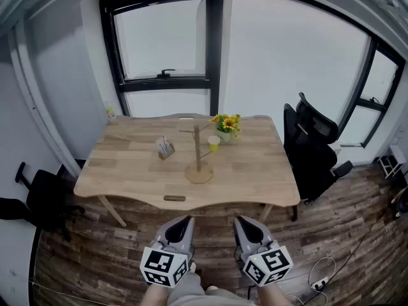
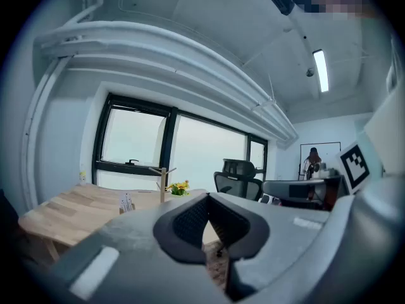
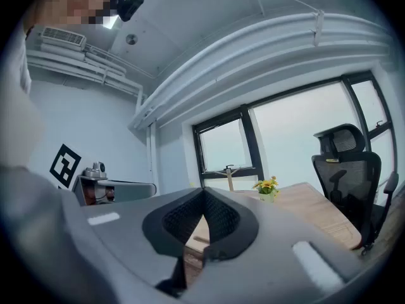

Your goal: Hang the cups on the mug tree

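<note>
A wooden mug tree (image 1: 198,153) stands near the middle of the table (image 1: 127,171), with a small yellow cup (image 1: 213,143) just to its right; whether the cup hangs on a branch or stands on the table, I cannot tell. The tree also shows in the left gripper view (image 2: 162,183) and in the right gripper view (image 3: 229,178). My left gripper (image 1: 183,224) and right gripper (image 1: 244,225) are held low over the floor, well short of the table's near edge. Both are shut with nothing between the jaws (image 2: 207,228) (image 3: 197,223).
A pot of yellow flowers (image 1: 226,126) stands behind the cup. A small card holder (image 1: 165,148) is left of the tree. A black office chair (image 1: 313,148) is right of the table, another dark chair (image 1: 35,199) at the left. Cables (image 1: 319,276) lie on the floor.
</note>
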`<state>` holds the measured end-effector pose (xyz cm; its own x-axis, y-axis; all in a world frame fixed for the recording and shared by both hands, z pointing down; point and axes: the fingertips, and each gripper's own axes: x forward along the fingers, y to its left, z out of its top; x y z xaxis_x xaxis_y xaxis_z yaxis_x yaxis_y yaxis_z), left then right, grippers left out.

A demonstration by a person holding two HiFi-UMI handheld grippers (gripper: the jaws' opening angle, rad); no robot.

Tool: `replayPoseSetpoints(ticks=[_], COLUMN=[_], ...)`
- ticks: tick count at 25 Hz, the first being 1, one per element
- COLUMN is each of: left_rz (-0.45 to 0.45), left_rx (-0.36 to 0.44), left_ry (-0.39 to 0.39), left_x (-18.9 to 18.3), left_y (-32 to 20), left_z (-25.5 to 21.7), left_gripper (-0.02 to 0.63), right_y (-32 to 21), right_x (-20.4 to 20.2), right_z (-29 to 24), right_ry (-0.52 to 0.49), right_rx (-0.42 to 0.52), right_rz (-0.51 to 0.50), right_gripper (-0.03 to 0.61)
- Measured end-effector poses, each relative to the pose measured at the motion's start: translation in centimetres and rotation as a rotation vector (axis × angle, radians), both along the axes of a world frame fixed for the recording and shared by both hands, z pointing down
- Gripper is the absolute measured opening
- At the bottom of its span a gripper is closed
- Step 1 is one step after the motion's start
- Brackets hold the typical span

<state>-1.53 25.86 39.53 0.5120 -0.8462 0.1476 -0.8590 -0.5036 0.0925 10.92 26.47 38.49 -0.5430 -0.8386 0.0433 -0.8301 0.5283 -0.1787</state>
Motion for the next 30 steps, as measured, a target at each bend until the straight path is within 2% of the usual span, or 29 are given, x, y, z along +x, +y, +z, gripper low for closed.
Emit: replayPoseSetpoints(ticks=[5,11,16,24,30], left_rz=[0.011,0.043,0.069,0.084,0.151], left_rx=[0.009,-0.003,-0.007,-0.012,-0.02], left_ry=[-0.003,-0.012,-0.022,-0.01,-0.019], left_x=[0.7,0.4,-0.8,-4.8,-6.4], left_y=[-0.3,-3.1,-7.5,-16.0,-20.9], left_z=[0.2,1.3,1.8,2.3,3.0], left_gripper=[0.005,0.005,0.005,0.005,0.005], right_y=[-0.3,-2.9,-7.5,-16.0,-21.0], right_x=[0.0,-0.9,-1.2,-3.4,-4.6], right_z=[0.0,0.5,1.2,2.0,2.9], right_ry=[-0.027,-0.019,-0.016,-0.019,-0.035], right_rx=[0.017,0.024,0.005,-0.027,-0.068], right_rz=[-0.006,0.011,0.045,0.076,0.108], right_gripper=[0.0,0.0,0.002,0.017,0.066])
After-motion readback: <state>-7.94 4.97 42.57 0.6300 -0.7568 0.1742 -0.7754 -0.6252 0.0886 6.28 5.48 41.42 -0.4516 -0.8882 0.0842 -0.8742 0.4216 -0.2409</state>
